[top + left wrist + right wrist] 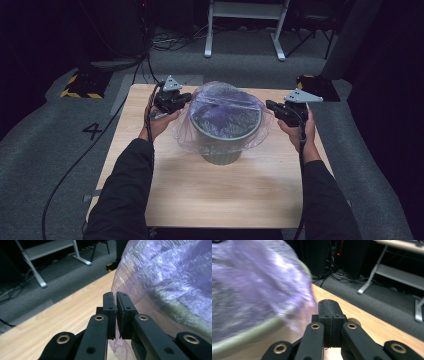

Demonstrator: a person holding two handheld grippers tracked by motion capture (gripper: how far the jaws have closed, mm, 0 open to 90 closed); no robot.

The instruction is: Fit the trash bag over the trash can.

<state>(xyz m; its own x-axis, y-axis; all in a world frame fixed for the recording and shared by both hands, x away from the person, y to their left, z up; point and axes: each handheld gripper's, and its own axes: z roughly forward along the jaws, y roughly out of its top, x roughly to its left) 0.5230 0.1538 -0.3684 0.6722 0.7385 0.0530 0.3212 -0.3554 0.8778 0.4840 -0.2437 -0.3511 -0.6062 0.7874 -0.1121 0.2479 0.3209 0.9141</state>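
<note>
Bag (225, 107), one, thin purple plastic, draped over one green bin (222, 150) mid-table, nearer far edge; two tools: left tool (186, 101) pinched on bag film at bin's left side; right tool (270, 106) jaws together at bag's right side, film between them unclear; bare table (215, 195) toward near edge.

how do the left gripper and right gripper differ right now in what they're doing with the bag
The left gripper has its jaws pinched on a fold of the purple bag, with a thin slit still showing between its pads; the right gripper has its pads pressed flush together, and whether bag film is caught there cannot be told. The left gripper sits at the bin's left rim, the right gripper at its right rim. Both have their jaws closed and are held level at rim height.
</note>
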